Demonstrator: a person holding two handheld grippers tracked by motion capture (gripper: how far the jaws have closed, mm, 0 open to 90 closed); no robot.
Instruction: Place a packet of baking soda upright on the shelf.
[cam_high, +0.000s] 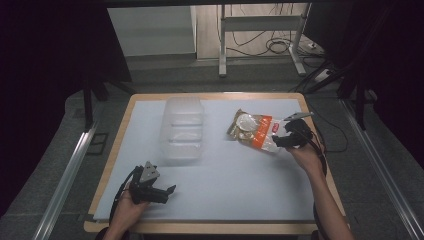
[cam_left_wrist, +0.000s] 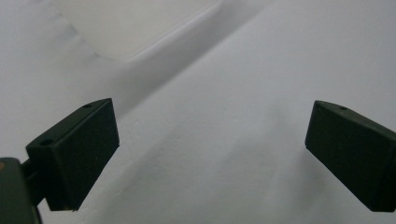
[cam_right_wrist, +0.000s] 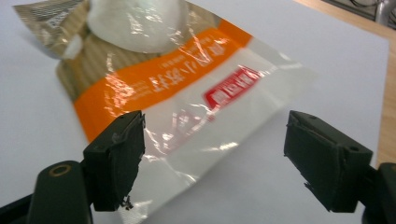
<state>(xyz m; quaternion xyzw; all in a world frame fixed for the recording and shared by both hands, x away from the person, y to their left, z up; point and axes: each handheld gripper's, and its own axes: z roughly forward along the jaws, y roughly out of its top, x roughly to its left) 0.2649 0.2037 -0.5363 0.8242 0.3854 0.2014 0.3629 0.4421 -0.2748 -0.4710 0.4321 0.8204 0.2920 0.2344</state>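
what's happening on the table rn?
A person works two handheld grippers over a white-covered table. The right gripper is at the near edge of a snack bag with an orange band; its jaws stand open, one on each side of the bag's clear end, not pressing it. The left gripper sits open near the front edge, holding nothing. A clear plastic container stands mid-table, apart from the bag.

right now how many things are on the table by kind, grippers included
Snack bags: 1, the orange-banded bag, lying flat between the right gripper's open jaws
Clear plastic containers: 1, the clear container
Grippers: 2, the right one and the left gripper, also open, over the bare white mat
Total: 4
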